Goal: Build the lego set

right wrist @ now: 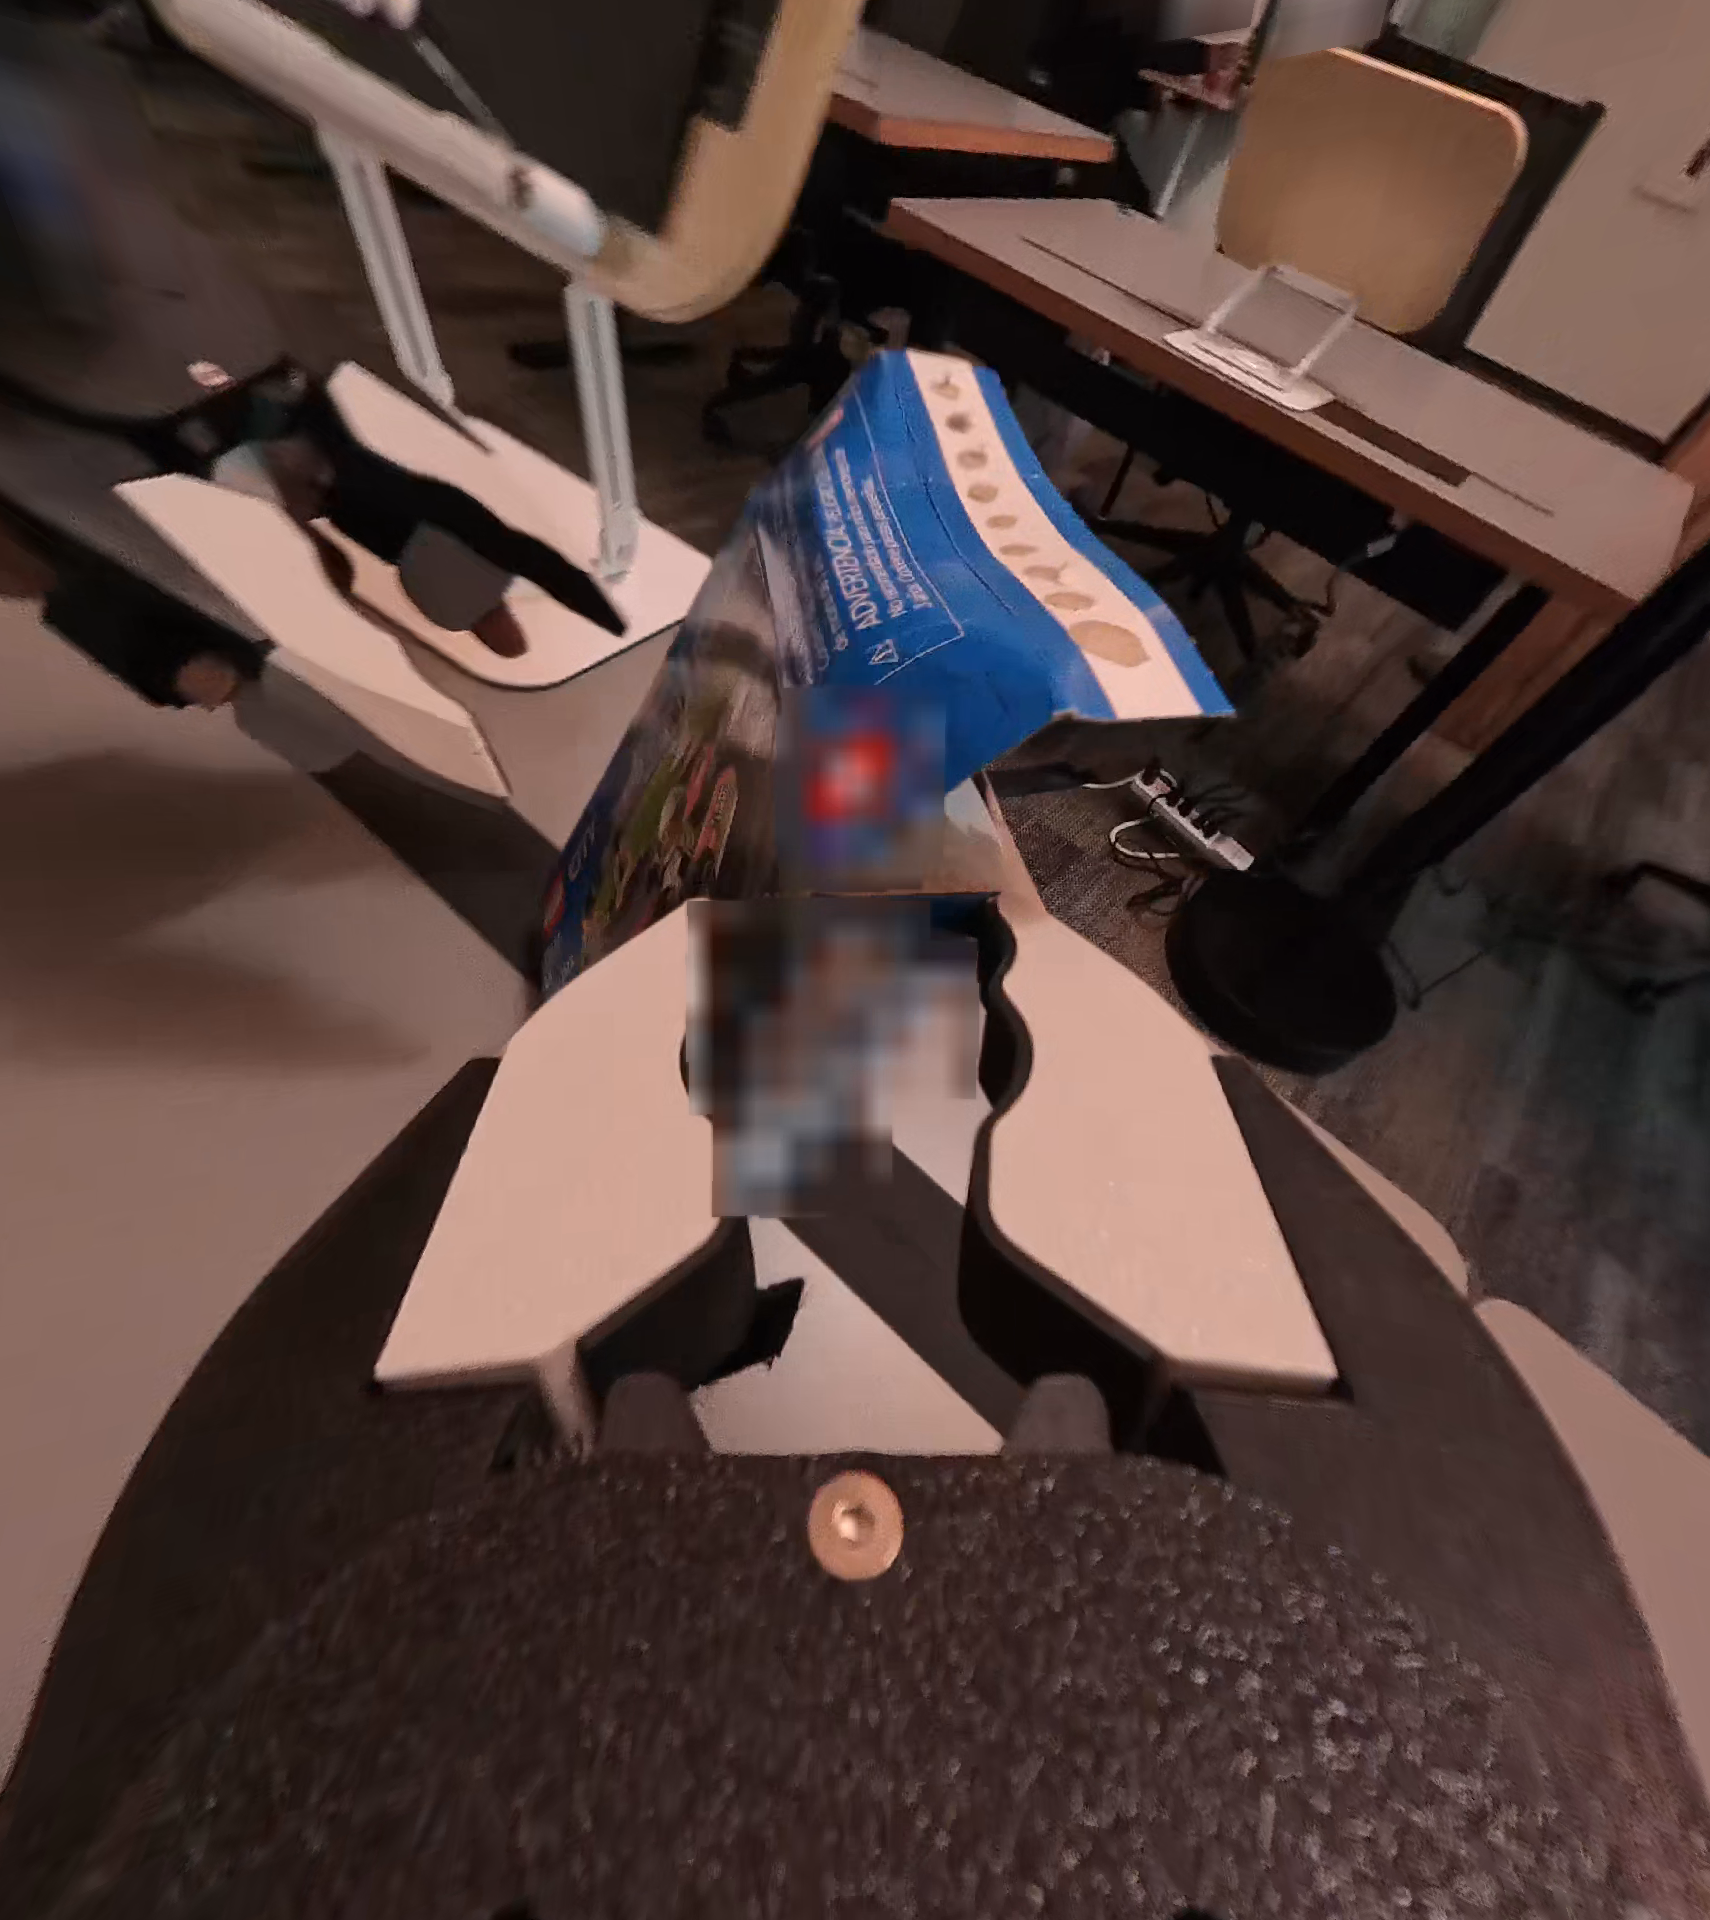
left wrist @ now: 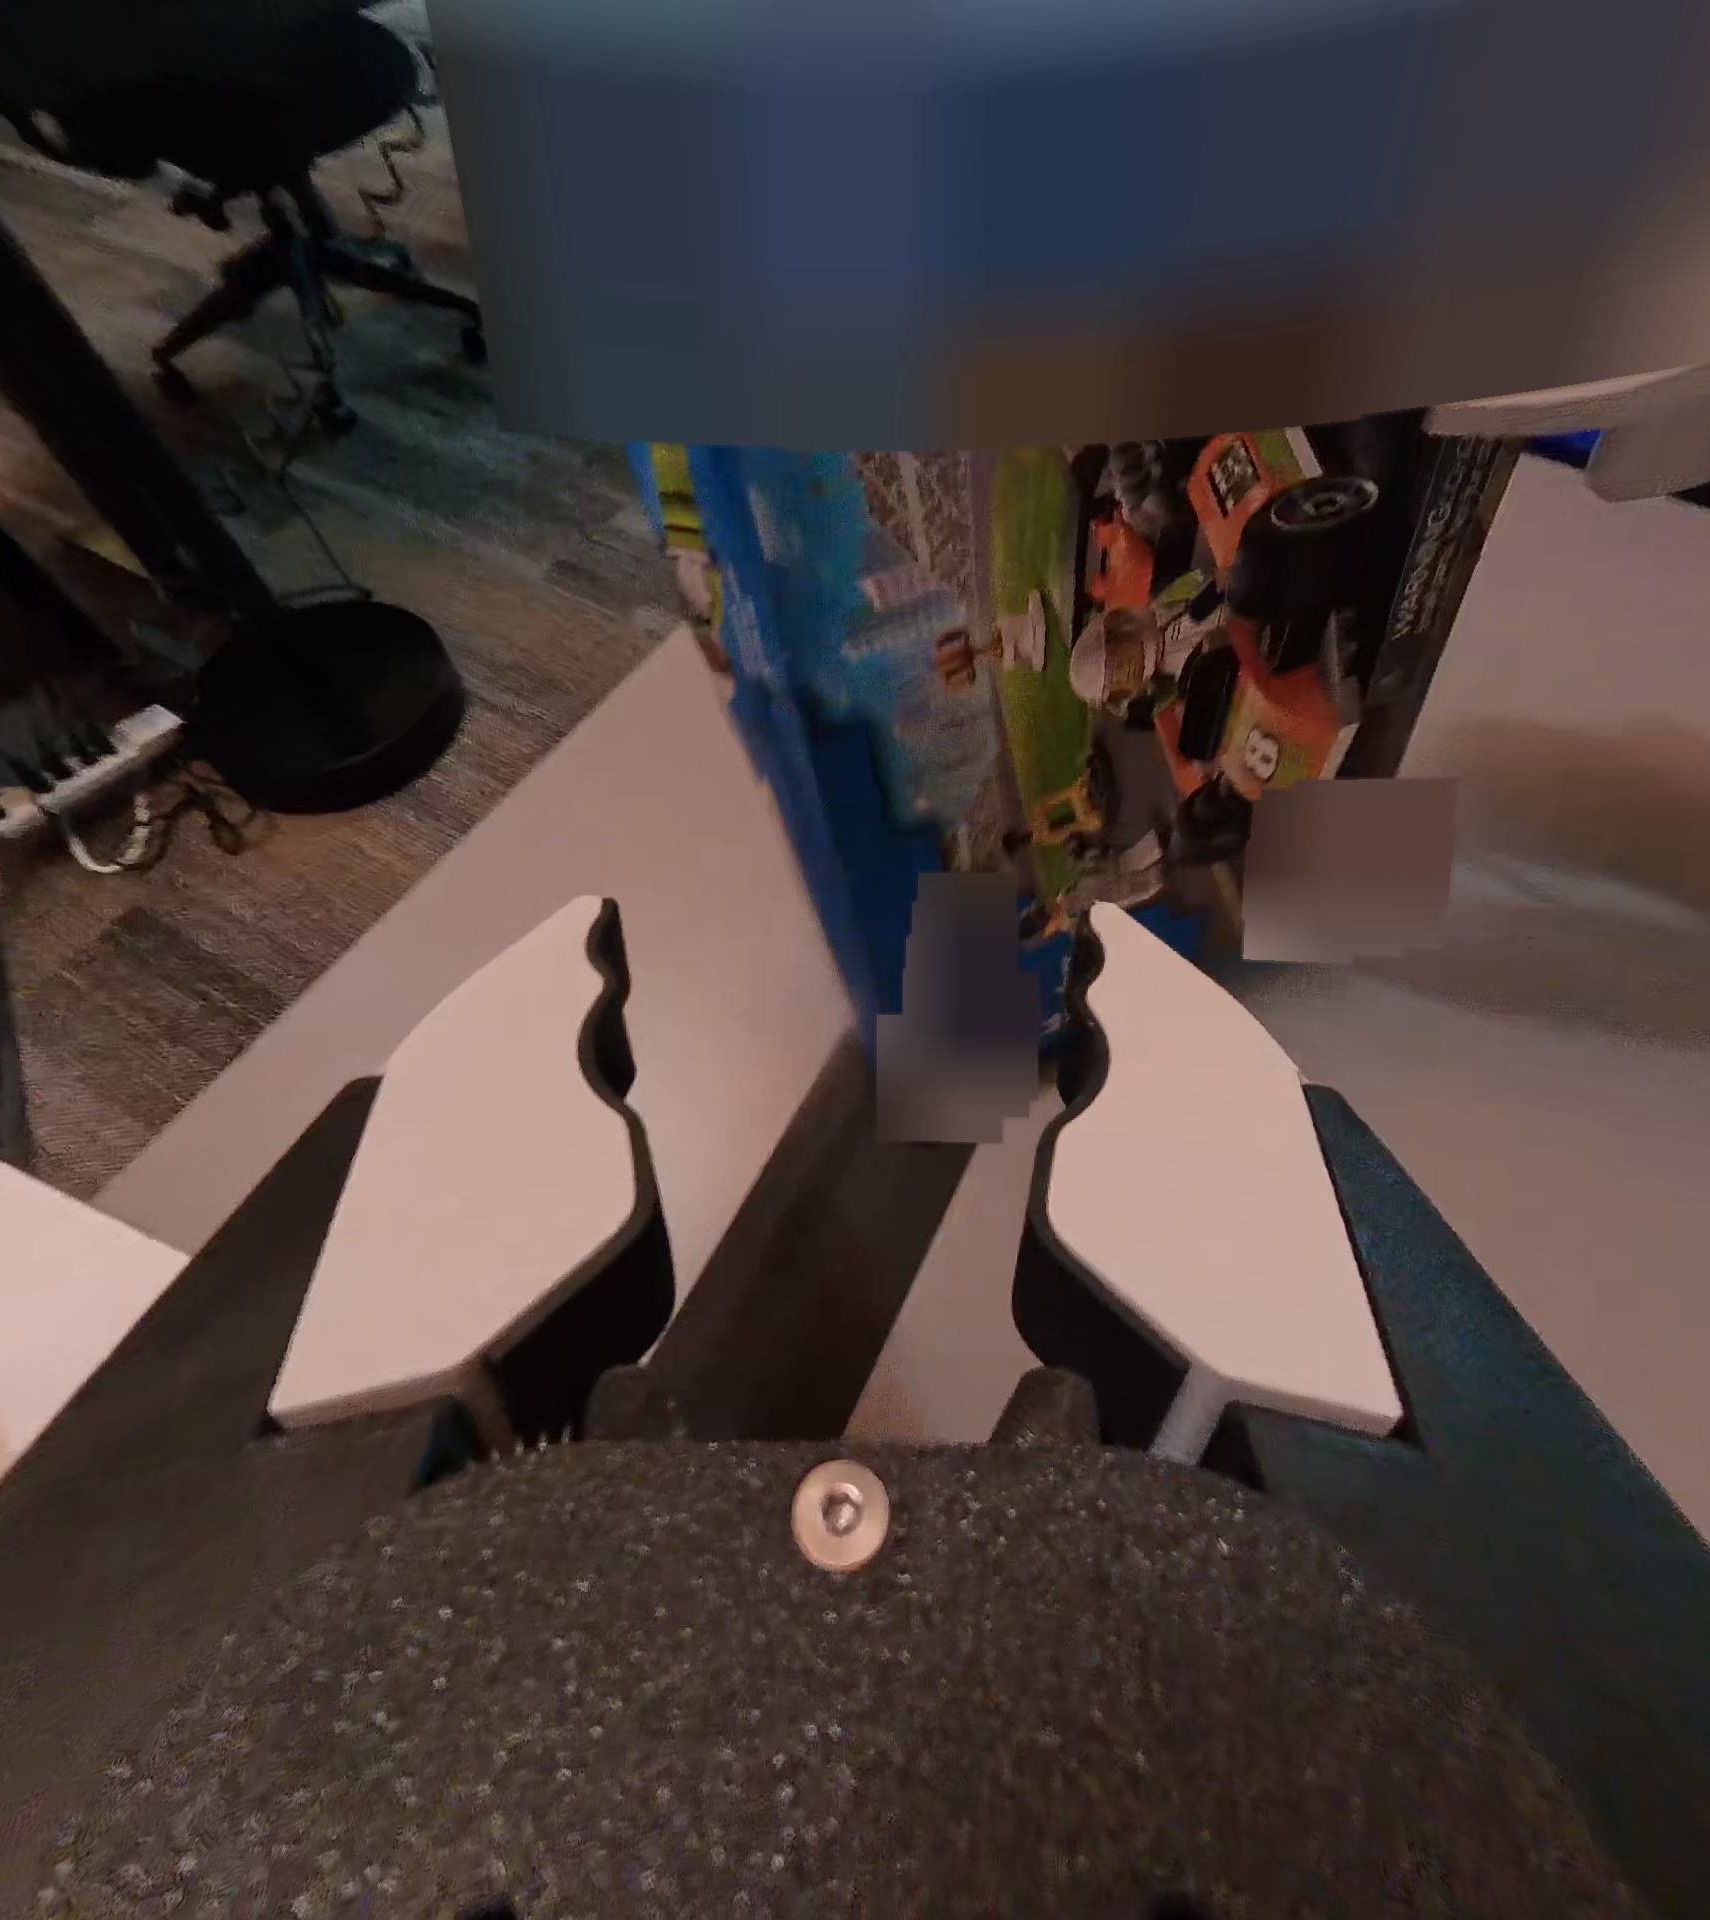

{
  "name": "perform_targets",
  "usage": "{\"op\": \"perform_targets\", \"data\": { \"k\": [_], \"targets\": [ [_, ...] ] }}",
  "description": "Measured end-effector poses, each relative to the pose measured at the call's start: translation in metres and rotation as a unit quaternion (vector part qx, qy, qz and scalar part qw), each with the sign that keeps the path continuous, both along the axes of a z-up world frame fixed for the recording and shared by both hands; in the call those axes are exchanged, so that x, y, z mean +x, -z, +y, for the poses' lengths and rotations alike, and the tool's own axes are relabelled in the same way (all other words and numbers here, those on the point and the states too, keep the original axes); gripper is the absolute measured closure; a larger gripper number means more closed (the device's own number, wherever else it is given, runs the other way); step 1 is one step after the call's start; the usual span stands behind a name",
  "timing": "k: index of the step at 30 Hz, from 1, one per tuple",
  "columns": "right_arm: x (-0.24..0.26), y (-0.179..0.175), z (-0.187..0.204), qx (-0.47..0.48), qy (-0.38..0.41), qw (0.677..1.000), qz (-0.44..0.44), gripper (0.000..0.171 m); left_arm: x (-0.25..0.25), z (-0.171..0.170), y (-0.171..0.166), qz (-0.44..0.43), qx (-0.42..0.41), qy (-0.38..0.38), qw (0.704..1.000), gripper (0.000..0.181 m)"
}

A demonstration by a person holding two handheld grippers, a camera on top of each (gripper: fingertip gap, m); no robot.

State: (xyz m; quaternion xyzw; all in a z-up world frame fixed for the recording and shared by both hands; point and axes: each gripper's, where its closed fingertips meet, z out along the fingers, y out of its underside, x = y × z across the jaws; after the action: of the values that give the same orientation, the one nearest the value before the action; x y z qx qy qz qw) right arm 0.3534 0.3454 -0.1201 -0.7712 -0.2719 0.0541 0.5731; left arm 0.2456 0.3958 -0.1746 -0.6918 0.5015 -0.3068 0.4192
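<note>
The white table (left wrist: 685, 790) carries the Lego box (left wrist: 1090, 665), a printed cardboard carton, blue-edged with a glossy picture face. It lies at the table's far left edge, with the carpeted floor (left wrist: 394, 520) beyond.

In the left wrist view the box lies straight ahead of the left gripper (left wrist: 851, 914). Its long axis runs away from you, and its near end sits between the fingertips. The fingers are spread wide and grip nothing.

In the right wrist view the box's near end sits at the tips of the right gripper (right wrist: 830, 914). A mosaic patch covers the gap, so you cannot tell whether these fingers clamp the carton. The torn end flap (right wrist: 1017, 561), with its perforated white strip, points far and upward.

Both grippers have smooth white pads (left wrist: 1173, 1143) with wavy black inner edges. Judged from this, the box remains unopened and needs bracing.
</note>
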Motion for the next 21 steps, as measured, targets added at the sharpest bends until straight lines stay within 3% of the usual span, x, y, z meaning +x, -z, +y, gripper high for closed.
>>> {"op": "perform_targets", "data": {
  "k": [7,13,17,19,21],
  "targets": [
    [-0.033,0.005,-0.025,0.051,-0.019,0.998,-0.011,0.121,0.009,-0.021,0.015,-0.012,0.001,0.070,0.998,0.105],
    [-0.029,0.039,-0.030,-0.032,-0.015,0.999,0.023,0.087,-0.001,-0.023,0.020,-0.002,0.035,0.075,0.997,0.114],
    [-0.034,0.070,-0.024,-0.076,-0.018,0.996,0.037,0.103,-0.004,-0.026,0.032,0.023,0.057,0.078,0.995,0.118],
    [-0.030,0.074,-0.017,-0.054,0.016,0.998,0.008,0.114,-0.005,-0.025,0.033,0.029,0.074,0.072,0.994,0.119],
    [-0.031,0.075,-0.015,-0.038,0.022,0.999,-0.002,0.113,-0.007,-0.024,0.034,0.033,0.087,0.065,0.994,0.121]
  ]
}}
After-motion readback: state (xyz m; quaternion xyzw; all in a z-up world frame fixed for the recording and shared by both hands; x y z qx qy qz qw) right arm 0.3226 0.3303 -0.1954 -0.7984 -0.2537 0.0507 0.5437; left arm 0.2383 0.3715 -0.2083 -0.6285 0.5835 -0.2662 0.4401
